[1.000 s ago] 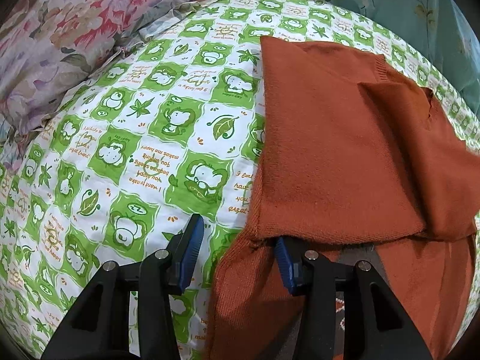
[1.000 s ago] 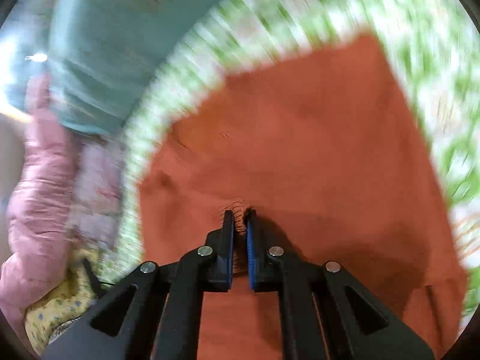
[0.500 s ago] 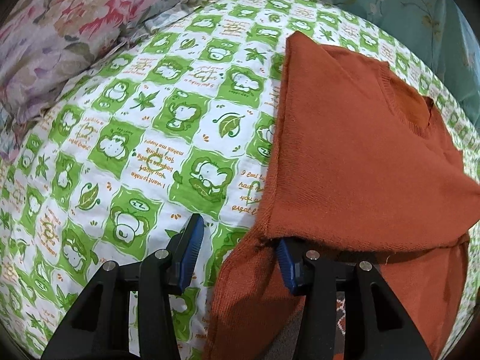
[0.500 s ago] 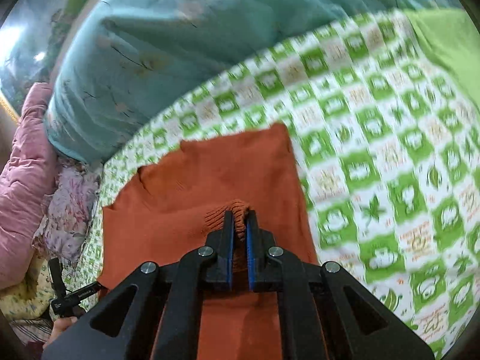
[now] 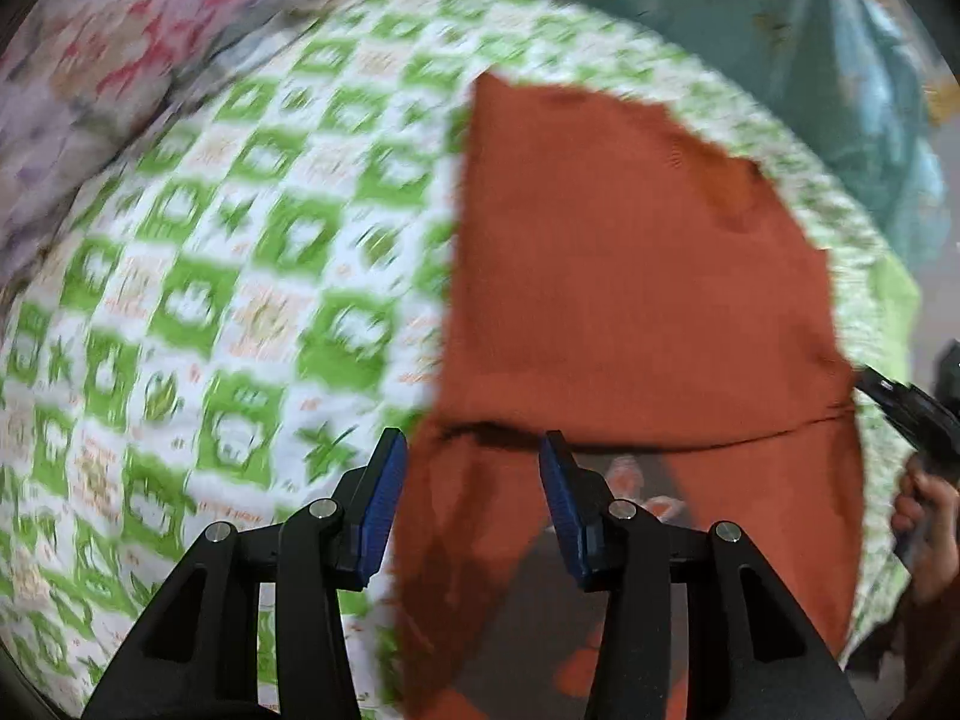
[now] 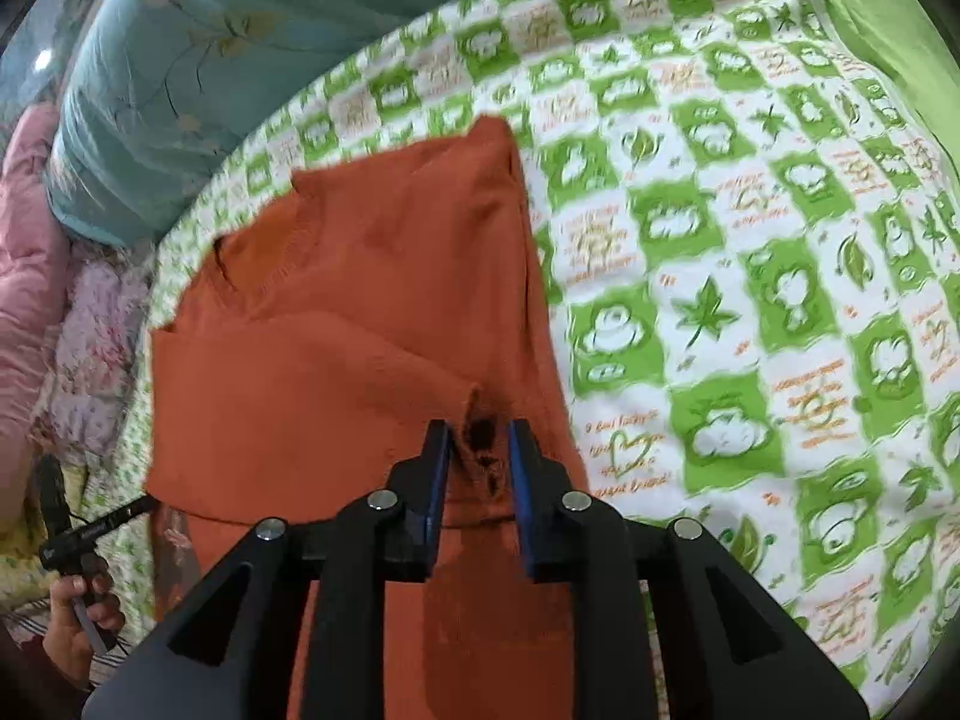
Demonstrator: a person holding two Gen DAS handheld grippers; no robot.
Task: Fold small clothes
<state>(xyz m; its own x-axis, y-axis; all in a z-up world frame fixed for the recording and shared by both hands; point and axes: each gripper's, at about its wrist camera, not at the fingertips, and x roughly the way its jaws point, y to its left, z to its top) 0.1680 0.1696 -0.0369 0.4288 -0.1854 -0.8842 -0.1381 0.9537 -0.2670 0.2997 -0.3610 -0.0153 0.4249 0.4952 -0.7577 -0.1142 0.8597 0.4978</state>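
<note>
A rust-orange knit sweater [image 5: 630, 300] lies folded on a green-and-white patterned bedsheet [image 5: 210, 300]. It also shows in the right wrist view [image 6: 360, 330]. My left gripper [image 5: 471, 468] is open at the sweater's near left edge, where the folded top layer ends. My right gripper [image 6: 477, 450] is open, with a bunched fold corner of the sweater lying loose between its fingers. The other gripper shows at the far right of the left wrist view [image 5: 912, 414] and at the far left of the right wrist view [image 6: 78, 534].
A teal flowered quilt [image 6: 210, 60] lies along the far side of the bed. A floral pillow [image 5: 120, 72] sits at the upper left in the left wrist view. A pink padded cover [image 6: 24, 252] is at the left edge in the right wrist view.
My right gripper carried the sweater's edge over the body, then opened and let it go. The sweater's top layer now lies flat. My left gripper stayed open and shifted a little.
</note>
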